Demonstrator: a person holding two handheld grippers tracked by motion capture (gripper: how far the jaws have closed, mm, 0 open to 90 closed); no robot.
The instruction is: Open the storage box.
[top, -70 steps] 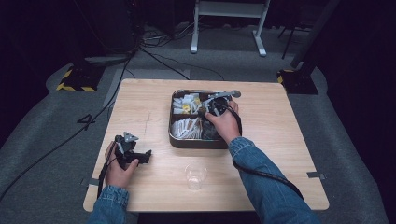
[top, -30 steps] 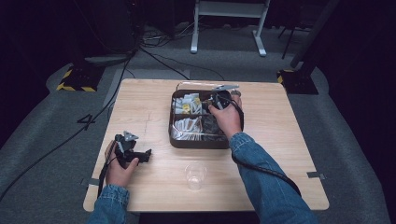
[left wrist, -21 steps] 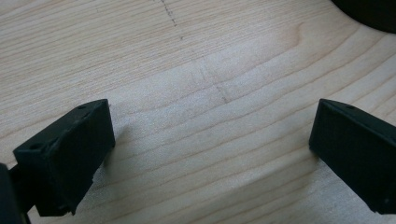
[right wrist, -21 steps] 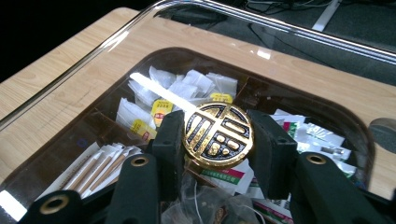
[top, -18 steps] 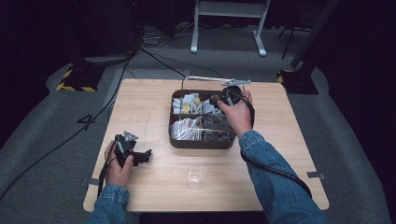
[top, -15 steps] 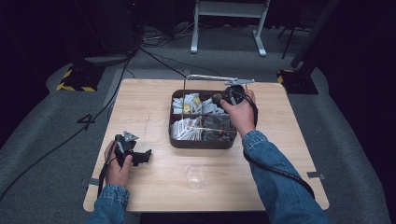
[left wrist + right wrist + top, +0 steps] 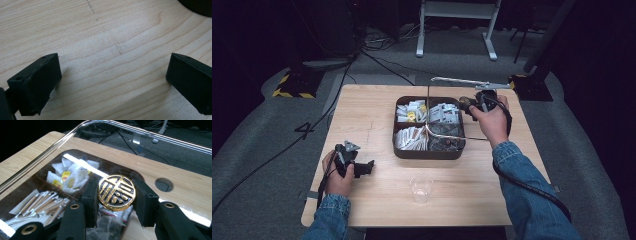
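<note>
The pale wooden table (image 7: 367,110) carries a dark compartment box (image 7: 428,153) (sachets inside) and a clear cup (image 7: 421,188).

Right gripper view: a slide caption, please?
Right tool grips round gold-and-black knob of clear lid, lifting it above packet-filled dark box.
</note>
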